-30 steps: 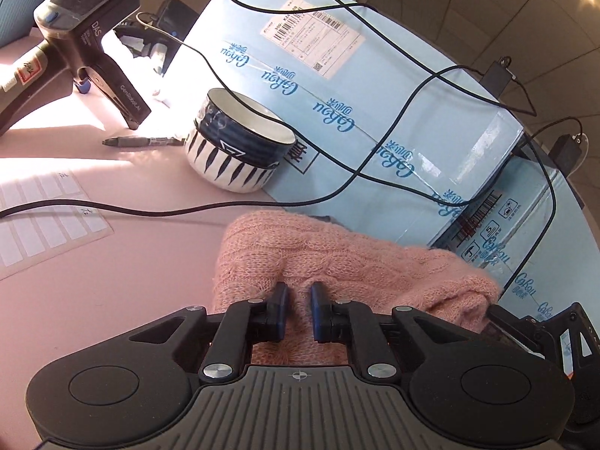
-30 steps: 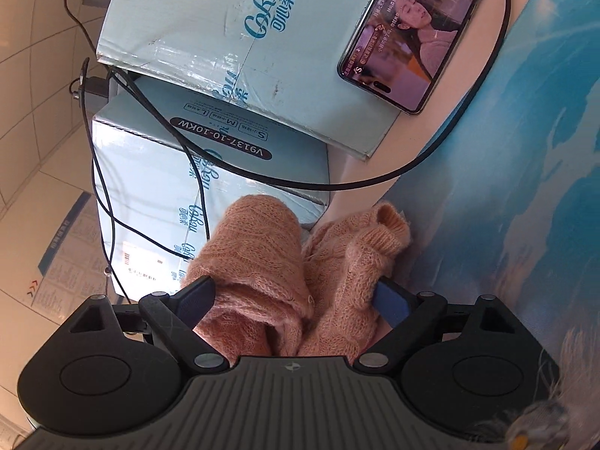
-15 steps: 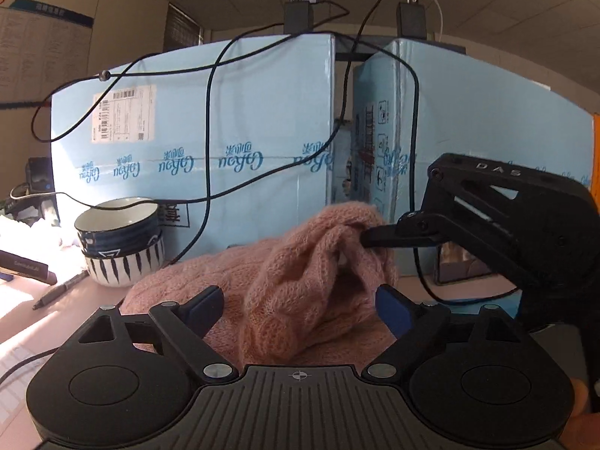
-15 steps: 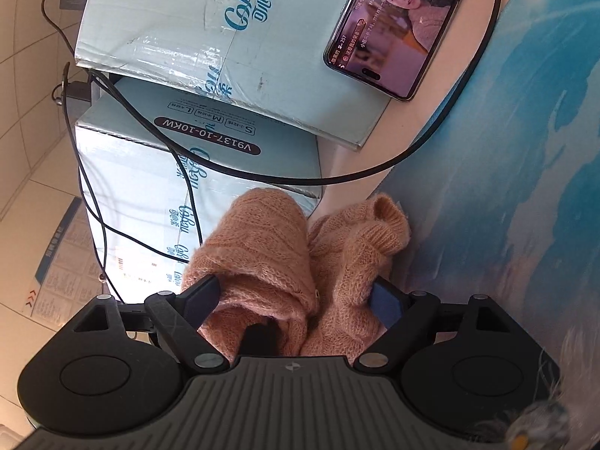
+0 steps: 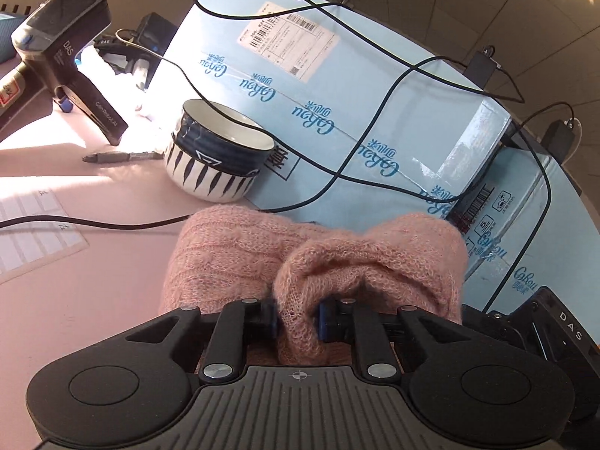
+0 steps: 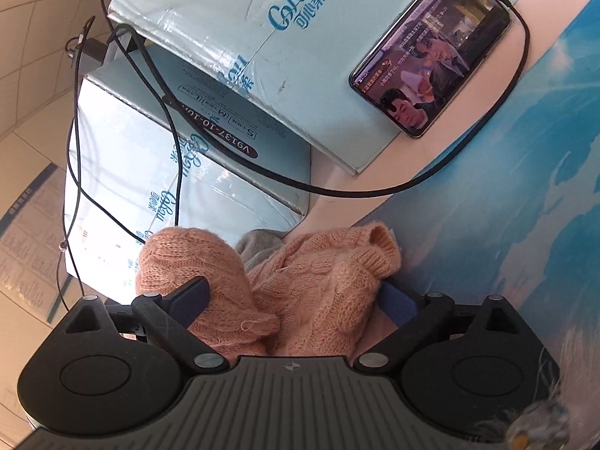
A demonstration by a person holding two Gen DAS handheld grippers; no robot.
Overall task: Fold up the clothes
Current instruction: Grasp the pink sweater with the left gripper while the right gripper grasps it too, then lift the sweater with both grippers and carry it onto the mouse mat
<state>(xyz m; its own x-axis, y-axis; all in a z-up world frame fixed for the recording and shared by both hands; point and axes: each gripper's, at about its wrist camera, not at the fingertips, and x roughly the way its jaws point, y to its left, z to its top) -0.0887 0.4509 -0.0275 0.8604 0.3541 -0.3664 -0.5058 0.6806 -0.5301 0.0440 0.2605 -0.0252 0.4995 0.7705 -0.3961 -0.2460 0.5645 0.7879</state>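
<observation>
While we look down the left camera, our left tool is clamped on a bunched fold of the pink knit sweater, both pads pressed into the wool. That sweater sits heaped on the pink worktop, right up against the light blue cardboard boxes at about 1 o'clock. Over at 11 o'clock we've got a stack of blue and white bowls touching the nearest box, a black marker lying just beside them at 9 o'clock from the bowls, and a spare black handheld gripper further off toward 10 o'clock. A black cable runs across the worktop and touches the sweater's far edge. A sheet of white labels lies at 9 o'clock.

From the right camera, our right tool has its fingers spread wide apart with the sweater bulging up between them; wool touches both blue pads. A bit of grey cloth peeks out behind the knit. Up at 1 o'clock a phone with a lit screen leans on a box, plugged into a charging cable.
</observation>
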